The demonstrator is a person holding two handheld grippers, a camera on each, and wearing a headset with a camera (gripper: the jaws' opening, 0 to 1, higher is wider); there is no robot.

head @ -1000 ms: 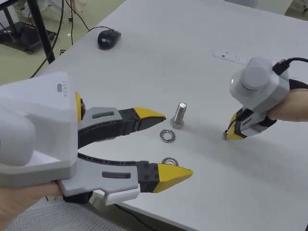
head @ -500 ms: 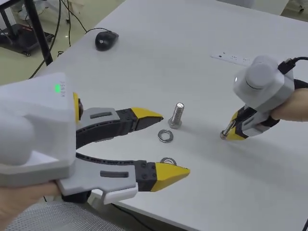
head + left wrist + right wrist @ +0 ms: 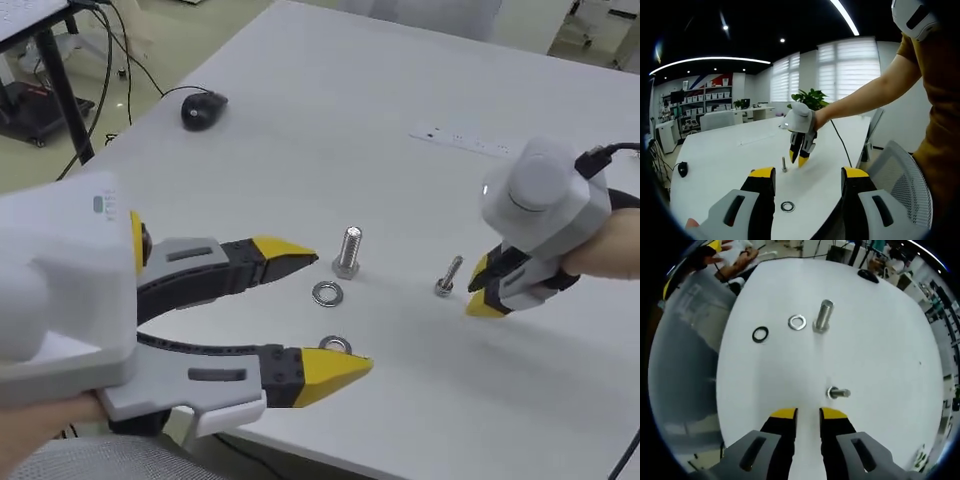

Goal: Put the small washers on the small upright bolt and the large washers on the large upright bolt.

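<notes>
The two steel washers are judged to be light, thin, stiff and slippery. As they lie flat on the smooth white table (image 3: 300, 120), little edge is offered to a jaw. A hold is best taken across the outer rim, with one tip worked under the edge; otherwise the ring may simply skate away. One washer (image 3: 327, 294) is seen as a bright flat ring just beside the foot of the large bolt (image 3: 348, 251). The other washer (image 3: 335, 345) lies nearer the table's front edge and is partly hidden behind the lower jaw of the left gripper (image 3: 342, 312). Which of the two is small and which is large cannot be told. The left gripper is held wide open with nothing in it, and in the left gripper view one ring is seen on the table between its jaws. The large bolt stands on its head, thread upward, stout and silver. The small bolt (image 3: 447, 277), thin and likewise upright, stands apart from it and is judged easy to knock over. The right gripper (image 3: 808, 414) is placed just beside the small bolt, its jaws parted by a narrow gap, with nothing held.
</notes>
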